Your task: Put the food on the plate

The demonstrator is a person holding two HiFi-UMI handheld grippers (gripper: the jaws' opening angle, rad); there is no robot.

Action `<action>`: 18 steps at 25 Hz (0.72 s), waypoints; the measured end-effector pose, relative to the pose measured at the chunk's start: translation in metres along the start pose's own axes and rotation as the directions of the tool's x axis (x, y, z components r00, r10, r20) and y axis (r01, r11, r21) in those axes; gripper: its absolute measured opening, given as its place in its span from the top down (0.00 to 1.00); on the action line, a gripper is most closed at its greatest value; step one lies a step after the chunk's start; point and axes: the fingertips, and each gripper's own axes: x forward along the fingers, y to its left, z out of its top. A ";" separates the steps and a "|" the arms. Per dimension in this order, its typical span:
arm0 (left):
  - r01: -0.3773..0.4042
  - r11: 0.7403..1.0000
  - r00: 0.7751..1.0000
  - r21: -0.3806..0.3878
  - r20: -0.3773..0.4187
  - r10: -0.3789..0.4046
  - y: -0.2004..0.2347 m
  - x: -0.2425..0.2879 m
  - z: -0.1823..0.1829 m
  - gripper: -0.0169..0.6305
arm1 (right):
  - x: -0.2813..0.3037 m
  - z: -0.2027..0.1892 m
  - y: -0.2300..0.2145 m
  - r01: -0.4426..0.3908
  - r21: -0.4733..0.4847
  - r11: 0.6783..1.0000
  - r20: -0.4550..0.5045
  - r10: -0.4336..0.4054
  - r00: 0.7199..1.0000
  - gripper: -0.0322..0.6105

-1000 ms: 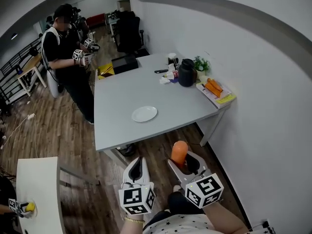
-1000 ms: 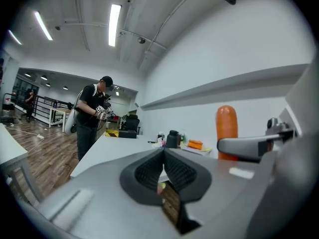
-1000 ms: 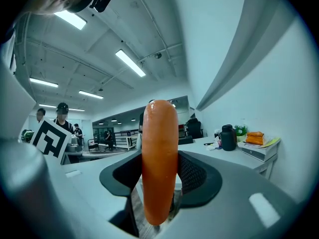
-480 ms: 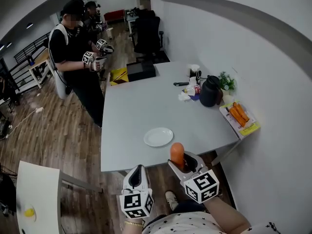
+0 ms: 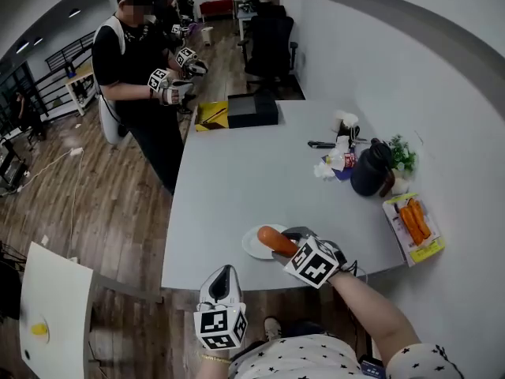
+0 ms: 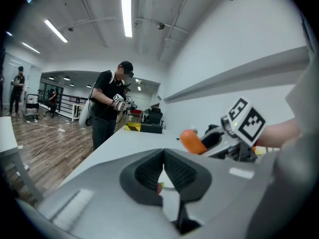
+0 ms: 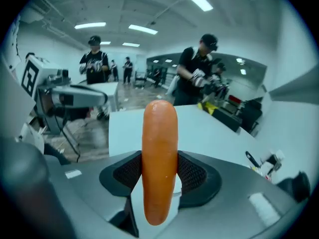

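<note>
Your right gripper (image 5: 286, 244) is clamped on an orange sausage (image 5: 274, 240): in the right gripper view both ribbed pads (image 7: 192, 173) press on its sides at about mid-length, with its rounded ends sticking out past the jaws above and below. In the head view the sausage points from the jaws toward 10 o'clock, and its free end hangs over the right part of the white plate (image 5: 254, 243). Whether it touches the plate, you cannot tell from here. The plate sits on the grey table (image 5: 237, 180) at the 6 o'clock edge, close to you. Your left gripper (image 5: 223, 278) is at 6 o'clock in the head view, short of the table edge and to the left of the plate, and it is empty: in the left gripper view its jaws meet tip to tip with nothing between them. That same view shows the other gripper and the sausage at 2 o'clock. On the table at 3 o'clock stand a black jug (image 5: 368, 169) and a small green plant (image 5: 402, 154), and just past the corner lies a tray of orange food pieces (image 5: 415, 223). A black box (image 5: 252, 110) lies at the table's 12 o'clock end. A person in a black shirt (image 5: 134, 58) stands at 11 o'clock, holding a pair of grippers.
</note>
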 end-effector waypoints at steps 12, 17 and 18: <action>-0.120 0.992 0.992 -0.035 -0.052 0.118 0.021 0.016 -0.013 0.96 | 0.129 -0.053 0.007 -0.393 -0.399 0.829 -0.548 0.128 0.827 0.62; -0.129 0.991 0.990 -0.022 -0.064 0.128 0.022 0.018 -0.014 0.96 | 0.137 -0.056 0.008 -0.427 -0.348 0.835 -0.557 0.182 0.810 0.62; -0.127 0.992 0.990 -0.018 -0.064 0.125 0.021 0.019 -0.013 0.96 | 0.136 -0.056 0.008 -0.429 -0.346 0.834 -0.553 0.188 0.812 0.62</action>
